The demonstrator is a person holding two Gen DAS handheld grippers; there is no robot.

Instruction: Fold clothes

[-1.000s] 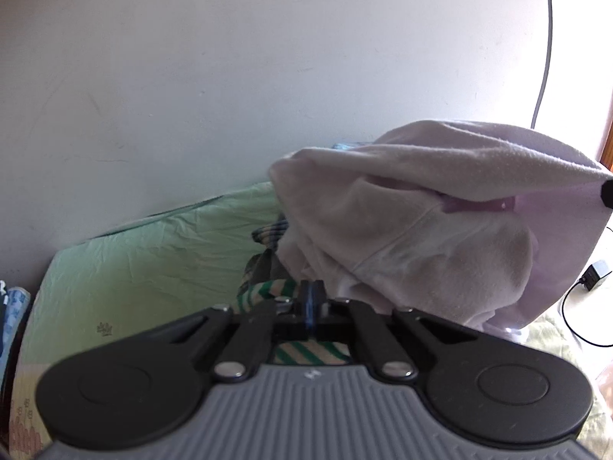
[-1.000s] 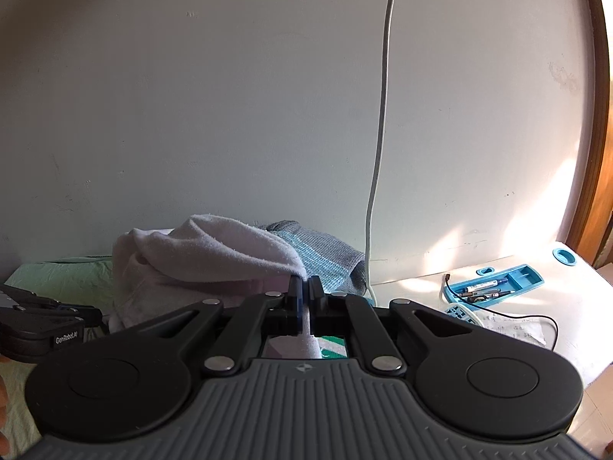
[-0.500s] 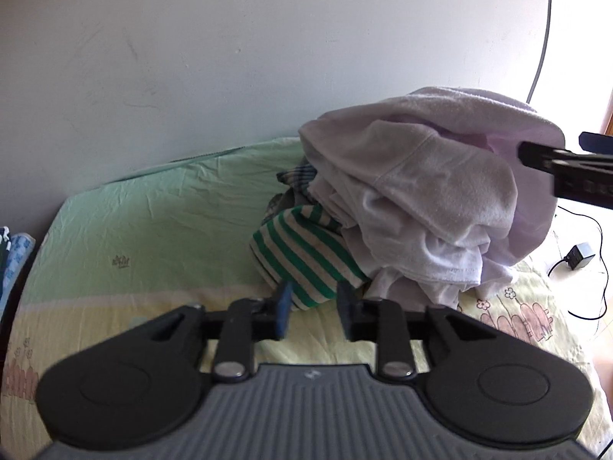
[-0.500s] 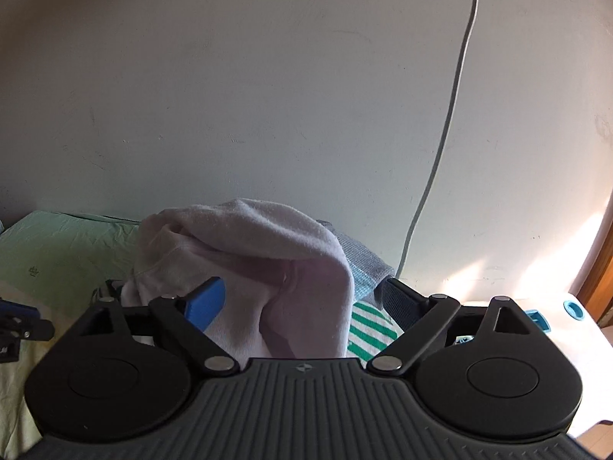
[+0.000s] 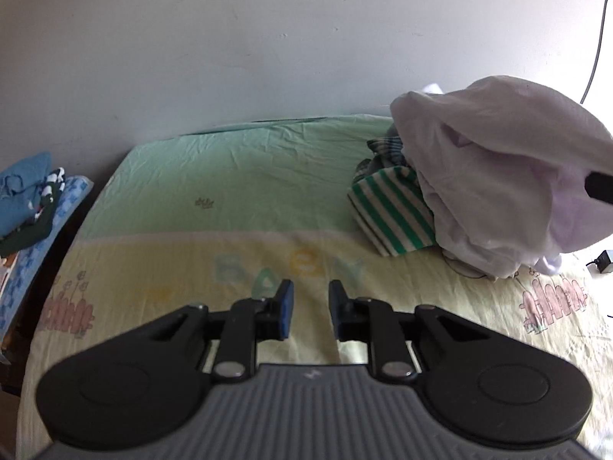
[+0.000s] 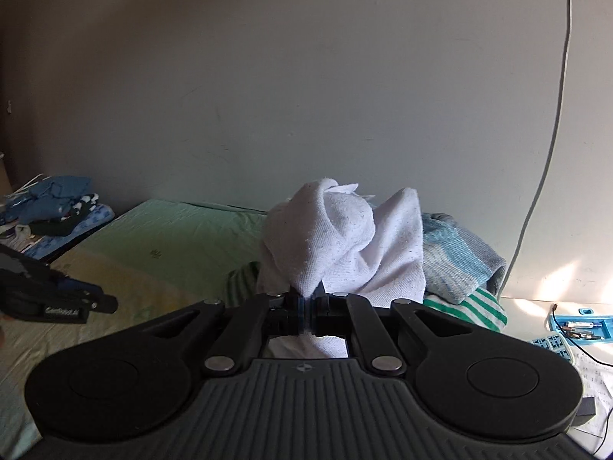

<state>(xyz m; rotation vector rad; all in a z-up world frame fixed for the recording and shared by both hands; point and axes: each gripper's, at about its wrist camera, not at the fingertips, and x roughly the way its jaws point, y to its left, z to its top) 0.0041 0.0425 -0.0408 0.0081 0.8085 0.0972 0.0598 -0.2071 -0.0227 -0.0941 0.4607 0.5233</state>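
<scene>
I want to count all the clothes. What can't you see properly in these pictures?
- Pile under the white garment: left wrist view, it covers all but the striped shirt.
- Garment's gripped end: right wrist view, hidden behind the right gripper.
- Folded stack: right wrist view, too small and dim to count.
- Blue tray: contents too small.
</scene>
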